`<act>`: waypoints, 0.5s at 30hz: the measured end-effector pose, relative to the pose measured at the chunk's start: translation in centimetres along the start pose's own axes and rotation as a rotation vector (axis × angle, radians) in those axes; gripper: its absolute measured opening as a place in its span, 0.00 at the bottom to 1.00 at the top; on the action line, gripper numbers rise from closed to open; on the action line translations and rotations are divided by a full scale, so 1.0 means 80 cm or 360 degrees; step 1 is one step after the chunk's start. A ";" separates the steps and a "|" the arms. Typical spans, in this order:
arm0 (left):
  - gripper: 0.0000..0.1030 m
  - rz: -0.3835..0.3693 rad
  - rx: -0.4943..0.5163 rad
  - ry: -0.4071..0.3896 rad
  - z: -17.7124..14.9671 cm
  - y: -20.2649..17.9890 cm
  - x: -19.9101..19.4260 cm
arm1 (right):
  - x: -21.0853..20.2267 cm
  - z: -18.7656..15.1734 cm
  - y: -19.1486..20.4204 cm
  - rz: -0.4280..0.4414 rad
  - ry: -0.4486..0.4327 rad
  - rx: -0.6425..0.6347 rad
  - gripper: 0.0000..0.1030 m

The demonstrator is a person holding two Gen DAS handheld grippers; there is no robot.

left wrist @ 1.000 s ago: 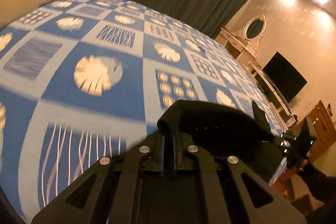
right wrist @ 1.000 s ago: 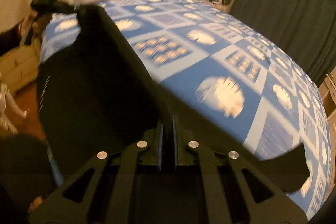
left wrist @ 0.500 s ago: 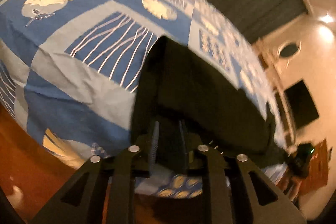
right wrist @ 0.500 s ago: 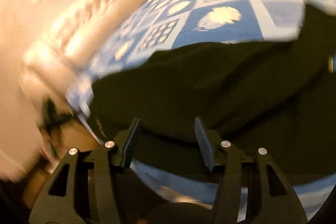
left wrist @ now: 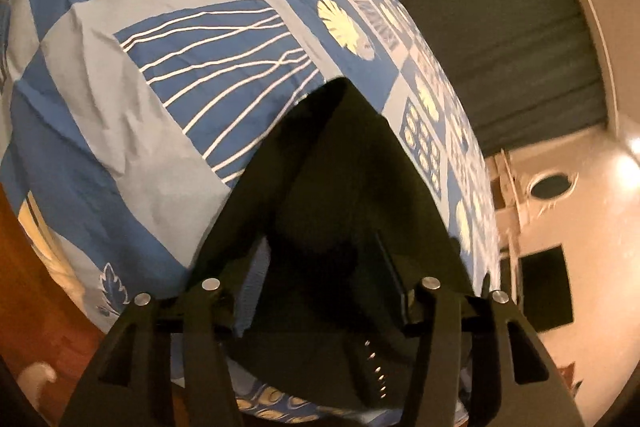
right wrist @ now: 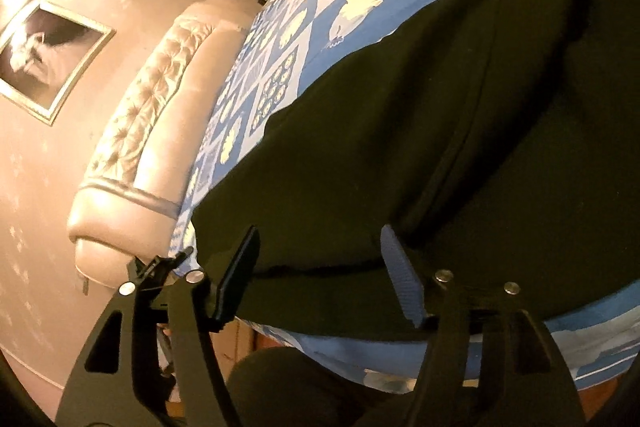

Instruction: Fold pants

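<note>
In the left wrist view, the blue patterned bedspread (left wrist: 168,99) covers the left and upper part, creased near the mattress edge; the black pants (left wrist: 340,195) lie on it toward the right, rising to a peak and draping down over the bed's near edge; the left gripper (left wrist: 324,275) has just been opening, its jaws now parted with the dark cloth lying between them and the pads not pressing on it; further right hang a dark curtain (left wrist: 500,39) and a wall with an oval mirror (left wrist: 552,185). In the right wrist view, a framed picture (right wrist: 48,55) and a tufted headboard (right wrist: 152,131) stand at left; the pants (right wrist: 400,147) spread across the bedspread (right wrist: 320,11); the right gripper (right wrist: 320,267) has likewise been opening, jaws wide, straddling the hem without gripping it.
</note>
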State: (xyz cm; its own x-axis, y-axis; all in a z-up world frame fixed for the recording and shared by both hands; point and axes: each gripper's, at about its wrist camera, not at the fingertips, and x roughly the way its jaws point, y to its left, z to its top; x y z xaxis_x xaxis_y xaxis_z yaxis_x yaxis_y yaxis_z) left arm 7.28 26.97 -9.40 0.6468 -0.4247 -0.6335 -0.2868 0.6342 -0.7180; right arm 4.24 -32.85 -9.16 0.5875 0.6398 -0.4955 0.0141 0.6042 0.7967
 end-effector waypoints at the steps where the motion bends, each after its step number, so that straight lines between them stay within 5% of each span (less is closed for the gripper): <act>1: 0.51 -0.0004 -0.0013 -0.0006 0.000 0.001 0.000 | -0.002 0.000 -0.002 0.0005 -0.0015 0.0024 0.64; 5: 0.49 -0.0003 -0.0006 -0.0019 0.001 0.002 0.000 | -0.009 -0.005 -0.014 0.0036 -0.0053 0.0098 0.66; 7: 0.31 0.0074 0.0016 -0.0023 0.000 0.000 -0.001 | -0.011 -0.004 -0.017 0.0046 -0.0071 0.0129 0.66; 11: 0.15 0.0118 0.0021 0.0002 0.004 0.001 0.002 | -0.027 -0.005 -0.023 0.0019 -0.0191 0.0242 0.67; 15: 0.09 0.0082 -0.0052 -0.0007 0.002 0.005 -0.005 | -0.033 -0.007 -0.049 -0.0052 -0.0233 0.0408 0.68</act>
State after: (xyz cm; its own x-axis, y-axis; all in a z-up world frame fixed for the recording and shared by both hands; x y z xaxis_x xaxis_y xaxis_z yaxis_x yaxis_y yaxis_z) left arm 7.00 27.49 -9.43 0.6338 -0.3887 -0.6688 -0.3430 0.6337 -0.6934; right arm 2.20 -36.68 -11.17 0.6937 0.5351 -0.4822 0.2279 0.4720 0.8516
